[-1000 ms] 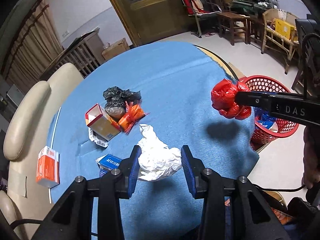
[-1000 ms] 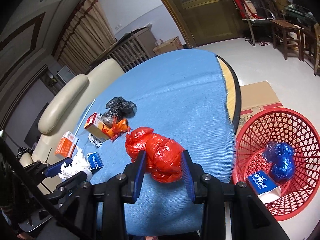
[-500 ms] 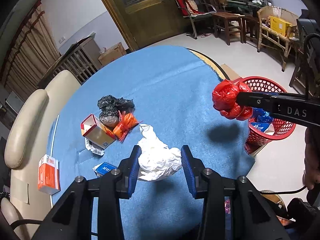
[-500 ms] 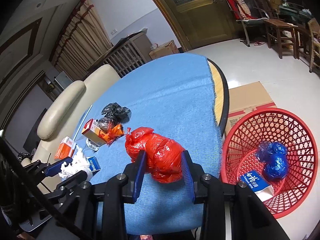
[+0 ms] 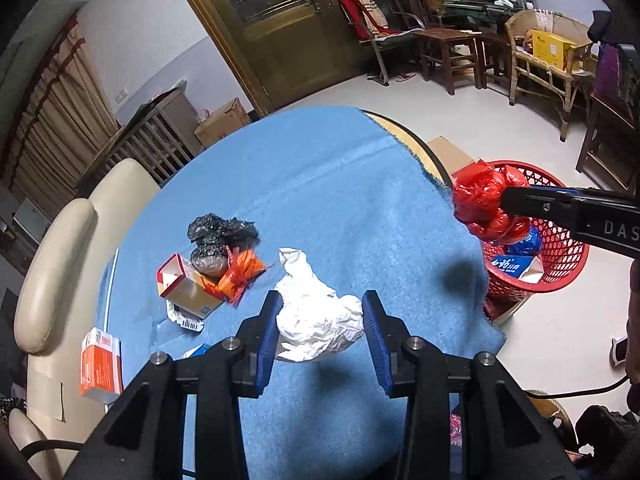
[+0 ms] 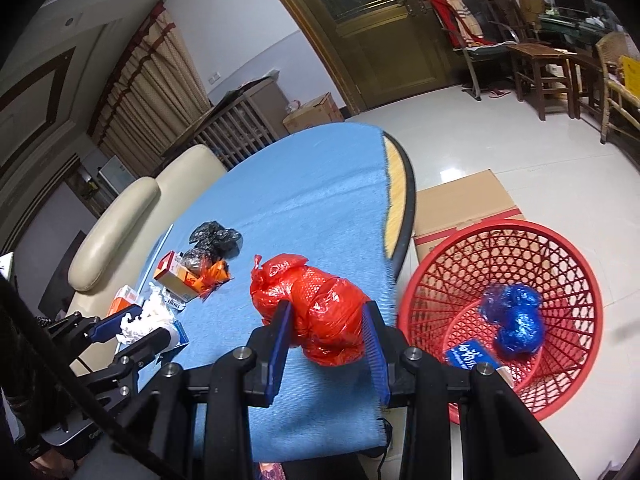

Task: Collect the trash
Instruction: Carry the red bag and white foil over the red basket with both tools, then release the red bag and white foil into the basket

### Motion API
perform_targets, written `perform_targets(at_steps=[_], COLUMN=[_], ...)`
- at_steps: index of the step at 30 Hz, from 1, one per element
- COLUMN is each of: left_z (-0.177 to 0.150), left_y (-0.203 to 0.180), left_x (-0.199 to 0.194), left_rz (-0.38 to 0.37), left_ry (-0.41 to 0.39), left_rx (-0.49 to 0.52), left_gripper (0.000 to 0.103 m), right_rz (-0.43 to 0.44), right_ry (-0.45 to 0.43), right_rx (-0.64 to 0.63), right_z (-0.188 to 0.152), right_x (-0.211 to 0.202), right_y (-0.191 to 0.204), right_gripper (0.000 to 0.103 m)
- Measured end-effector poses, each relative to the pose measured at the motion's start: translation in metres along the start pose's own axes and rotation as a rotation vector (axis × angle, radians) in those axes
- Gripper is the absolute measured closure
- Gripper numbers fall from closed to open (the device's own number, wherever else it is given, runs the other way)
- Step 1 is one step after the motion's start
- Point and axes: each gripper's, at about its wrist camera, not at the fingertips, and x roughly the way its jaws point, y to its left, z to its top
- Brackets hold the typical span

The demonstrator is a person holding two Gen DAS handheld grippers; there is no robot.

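Trash is split between the two grippers, the table and the basket. A crumpled white paper wad (image 5: 318, 322) sits pinched between the blue pads of the left gripper (image 5: 320, 326), lifted clear above the blue tablecloth (image 5: 320, 184), where it casts a shadow. The right gripper (image 6: 330, 336) clamps a knotted red plastic bag (image 6: 316, 308), held in the air near the table's edge, just beside the red mesh basket (image 6: 560, 264) on the floor. In that basket lie a blue crumpled bag (image 6: 514, 322) and a small blue-and-white carton (image 6: 472, 356). On the cloth remain a black bag (image 5: 220, 230), an orange wrapper (image 5: 240, 272), an open cardboard box (image 5: 186, 286) and what looks like a barcode slip (image 5: 186, 320), partly hidden. An orange-and-white box (image 5: 100, 364) rests on the cream chair (image 5: 52, 272) beside the table.
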Motion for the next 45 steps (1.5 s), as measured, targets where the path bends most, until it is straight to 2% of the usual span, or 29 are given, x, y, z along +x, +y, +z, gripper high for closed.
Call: perform_targets(at_steps=[23,31,37,45], left_z=[0.023,0.03,0.041,0.07], left_y=[-0.043,-0.057,-0.069,-0.098], left_x=[0.005,0.009,0.017,0.042], left_rz=[-0.001,-0.037,-0.131,-0.38], left_ry=[-0.024,-0.039,-0.061,-0.015], left_rx=[0.083,0.102,0.104,0.108], left_gripper=[0.061,0.061,0.061,0.058], right_rz=[-0.048,-0.079,-0.137,-0.235], right_ry=[-0.046,-0.066,-0.089,-0.117], right_rx=[0.081,0.121,0.182,0.304], right_z=[-0.003,-0.005,-0.007,-0.01], right_x=[-0.032,-0.043,-0.054,-0.066], right_y=[-0.05,-0.071,-0.099,-0.144], right_gripper=[0.065,0.065,0.065,0.064])
